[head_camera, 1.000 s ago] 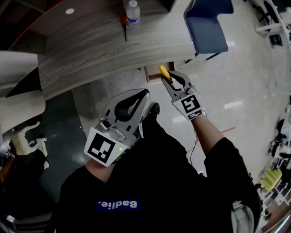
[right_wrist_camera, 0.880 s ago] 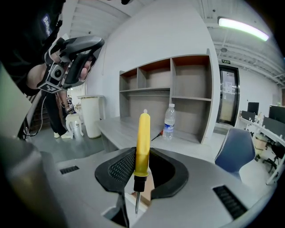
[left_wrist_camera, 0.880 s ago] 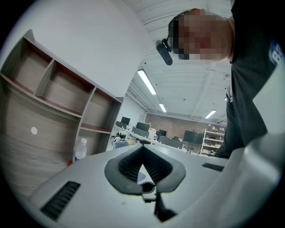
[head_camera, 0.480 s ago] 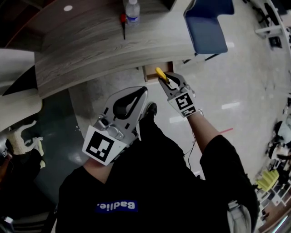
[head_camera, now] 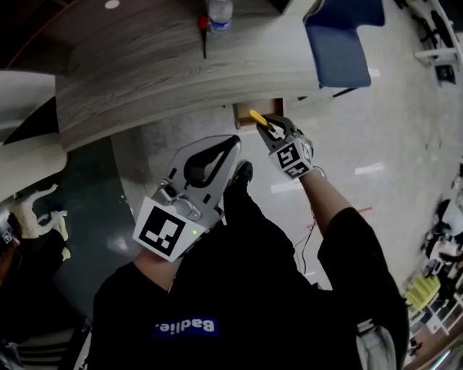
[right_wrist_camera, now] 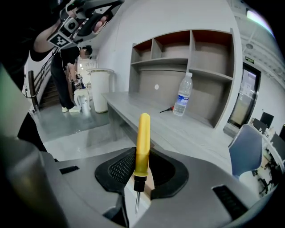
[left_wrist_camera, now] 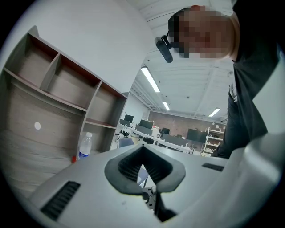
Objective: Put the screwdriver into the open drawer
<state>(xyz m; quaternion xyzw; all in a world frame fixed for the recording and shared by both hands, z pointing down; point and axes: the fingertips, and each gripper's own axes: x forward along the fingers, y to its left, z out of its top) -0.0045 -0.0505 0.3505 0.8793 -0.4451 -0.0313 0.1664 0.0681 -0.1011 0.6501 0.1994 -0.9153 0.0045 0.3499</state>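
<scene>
Our right hand-held gripper is clamped on the screwdriver. The pads press the lower end of its yellow handle, just above the black collar. The handle sticks out past the fingertips towards the bench, and the thin metal shaft points back towards the gripper's body. Nothing else sits between the jaws.

From the head view the yellow handle shows right at the open drawer, which juts out from under the bench's front edge. The screwdriver is held in the air in front of the bench, not lying in the drawer.

Our left hand-held gripper is held farther back from the bench. Its jaws are closed, tip against tip, and it is empty.

On the bench top, near its back, stands a clear water bottle. A small red-handled tool lies just beside it, on the side nearer the front edge. Open shelves rise behind the bottle at the back of the bench. A blue chair stands at the bench's right end, and pale glossy floor spreads in front of it.
</scene>
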